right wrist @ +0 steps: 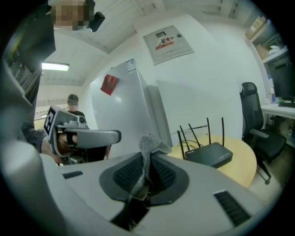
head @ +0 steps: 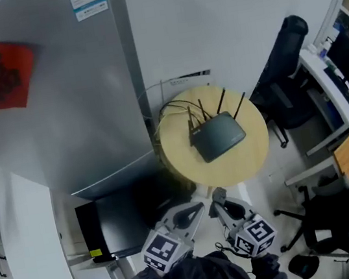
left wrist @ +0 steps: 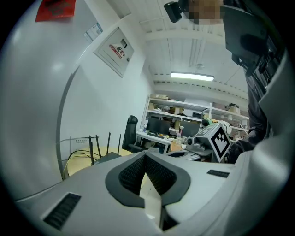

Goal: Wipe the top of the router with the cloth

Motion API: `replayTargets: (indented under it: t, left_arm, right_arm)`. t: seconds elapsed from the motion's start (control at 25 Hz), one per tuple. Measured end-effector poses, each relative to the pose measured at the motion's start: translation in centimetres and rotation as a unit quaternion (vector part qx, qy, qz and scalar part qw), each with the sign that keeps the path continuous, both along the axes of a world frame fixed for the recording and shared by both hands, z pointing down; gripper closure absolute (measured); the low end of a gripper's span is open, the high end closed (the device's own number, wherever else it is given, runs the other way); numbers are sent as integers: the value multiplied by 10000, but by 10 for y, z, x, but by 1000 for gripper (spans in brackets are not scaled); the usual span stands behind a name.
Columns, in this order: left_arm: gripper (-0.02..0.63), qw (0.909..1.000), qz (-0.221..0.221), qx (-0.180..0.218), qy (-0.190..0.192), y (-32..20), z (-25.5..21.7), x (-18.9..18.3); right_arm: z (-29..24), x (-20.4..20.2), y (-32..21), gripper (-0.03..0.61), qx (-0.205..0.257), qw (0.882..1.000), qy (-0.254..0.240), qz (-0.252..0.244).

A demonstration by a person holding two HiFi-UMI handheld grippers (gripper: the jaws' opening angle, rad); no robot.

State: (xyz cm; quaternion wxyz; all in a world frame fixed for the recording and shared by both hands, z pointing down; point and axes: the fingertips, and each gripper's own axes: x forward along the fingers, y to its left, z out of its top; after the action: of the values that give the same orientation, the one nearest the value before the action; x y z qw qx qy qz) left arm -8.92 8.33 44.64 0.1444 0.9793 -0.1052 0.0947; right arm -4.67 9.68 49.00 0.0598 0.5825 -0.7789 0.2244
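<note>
At the far left of the head view stands a tall grey cabinet (head: pixel 79 118) with a red sheet (head: pixel 1 72) stuck to its face. A dark low unit (head: pixel 119 223) sits at its foot.

Just right of that unit, the left gripper (head: pixel 193 209) is held low in front of the person. In its own view its ribbed pads (left wrist: pixel 133 173) meet at the tips, pressed together with nothing between them. Close beside it is the right gripper (head: pixel 219 198), which pinches the grey cloth (right wrist: pixel 149 144). A crumpled tuft of the cloth stands up above the jaws.

Both grippers stop short of the near edge of the round wooden table (head: pixel 256 155). The black router (head: pixel 219 136) lies flat near the middle of the table, antennas raised, apart from both tools. Looped cables (head: pixel 171 111) trail off the tabletop at the router's back left, toward the cabinet.

To the right of the table is a black office chair (head: pixel 286 78). Beyond it a cluttered desk (head: pixel 327 88) runs along the right edge. A second dark chair (head: pixel 324 213) stands lower right, near the right gripper.
</note>
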Motion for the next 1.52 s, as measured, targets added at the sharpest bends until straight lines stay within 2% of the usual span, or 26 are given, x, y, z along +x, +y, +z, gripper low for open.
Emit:
replayTargets:
  t: [0.16,0.4,0.56,0.68,0.84,1.12,1.32,1.52]
  left_arm:
    - [621,9997,-1,111,-224,-44,15,16]
    - [621,9994,-80,-165,-294,-88,38,26]
    - [621,9988,-159,-313,-334,-110,49,29]
    - [620,9987,-148,-336,-353,-128,63,35]
    - [621,9975,-225,-539,-403,-151,81,40]
    - [621,9951,-275,-622,-719,-167,96,37]
    - [621,9943,-328,-520,-867,-172,97,30]
    - [620,9947,-370,-498,-824,-173,93,32]
  right_arm:
    - [35,26,-55,508,-268,9991,-270,197]
    - [104,48,-127,508,-904,9936,-437,509]
    - [152,51,-163,508,-1419,9861,-553,663]
    - [180,52,-188,508,-1701,9787,-835,796]
    - [209,61,-213,508,-2075,9656,-1100,1115]
    - [254,78,-242,508,-2516,9440,-1298,1693]
    - [270,92,-255,509,-2670,9163,-1655,2485]
    - [276,95,-243,509,-2775,8904,-2061,2962]
